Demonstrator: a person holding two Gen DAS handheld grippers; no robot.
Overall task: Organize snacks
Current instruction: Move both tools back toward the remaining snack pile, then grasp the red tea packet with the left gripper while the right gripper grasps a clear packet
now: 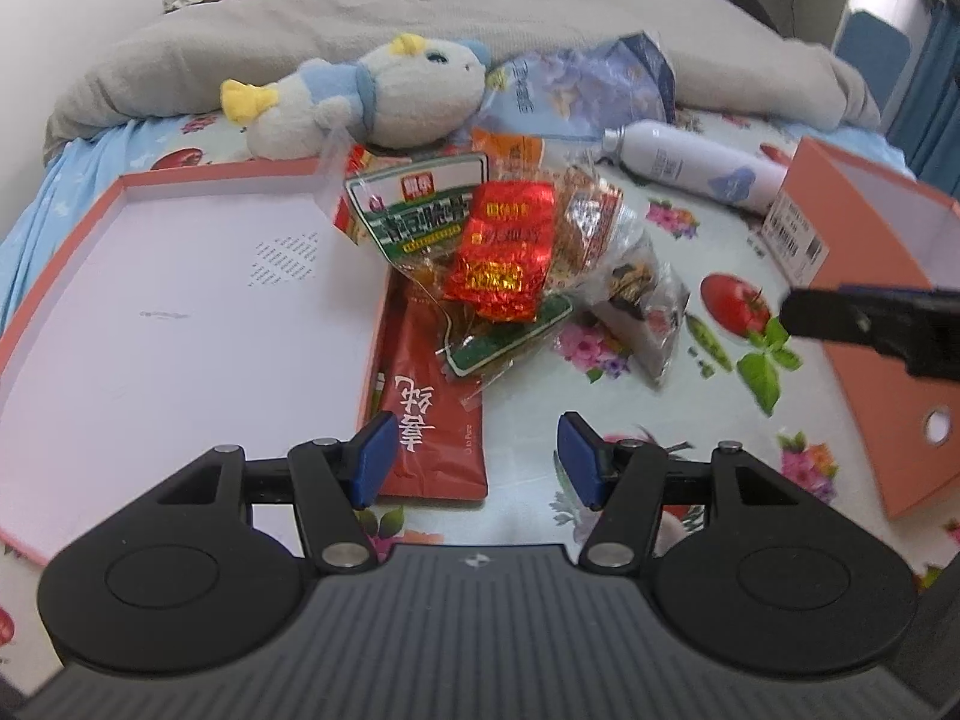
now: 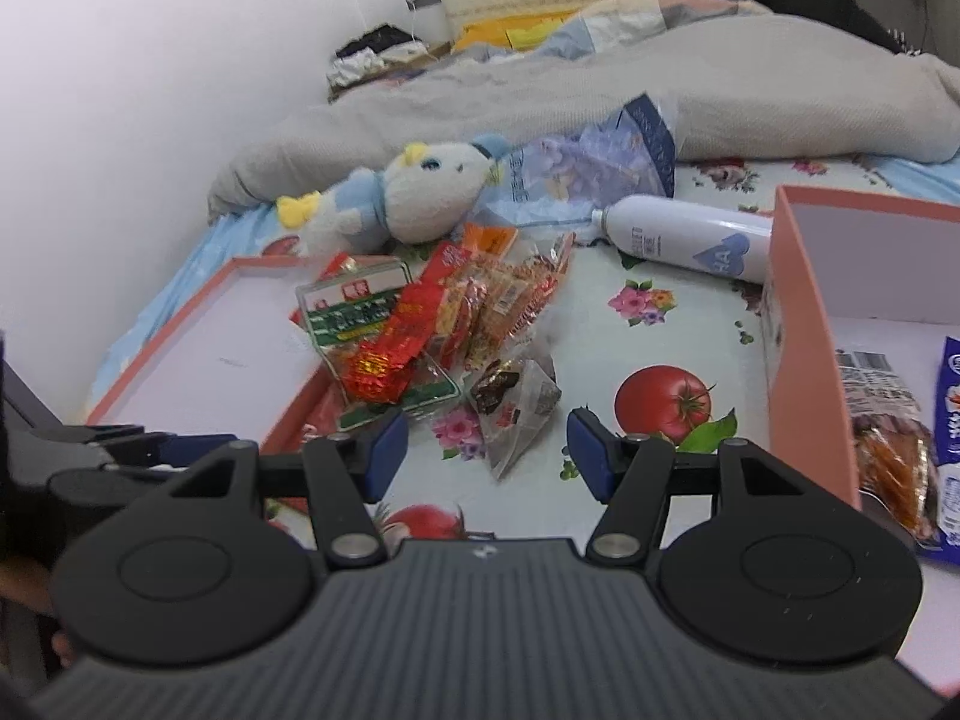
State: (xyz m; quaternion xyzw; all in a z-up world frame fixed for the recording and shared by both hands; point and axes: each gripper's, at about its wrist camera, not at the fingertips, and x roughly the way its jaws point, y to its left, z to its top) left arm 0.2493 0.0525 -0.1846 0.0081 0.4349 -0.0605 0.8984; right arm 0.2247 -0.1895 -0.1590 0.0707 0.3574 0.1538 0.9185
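Observation:
A pile of snack packets lies on the flowered sheet: a red foil packet [image 1: 501, 252] [image 2: 390, 354] on a green-and-clear bag [image 1: 420, 210] [image 2: 351, 315], a long red sachet [image 1: 429, 420] below, and a clear triangular packet [image 1: 645, 300] [image 2: 516, 411]. My left gripper [image 1: 477, 459] is open and empty, just short of the red sachet. My right gripper [image 2: 486, 456] is open and empty, right before the triangular packet. The pink box [image 2: 807, 360] [image 1: 870, 276] at the right holds a snack bag [image 2: 888, 444] and a blue packet [image 2: 951, 444].
A shallow pink lid [image 1: 36, 324] [image 2: 180, 324] lies left of the pile. A plush toy [image 1: 384, 96] [image 2: 420, 198], a blue bag [image 1: 594, 90] [image 2: 600, 174] and a white spray can [image 1: 690, 162] [image 2: 690, 240] lie behind. A grey blanket [image 1: 480, 18] covers the far bed.

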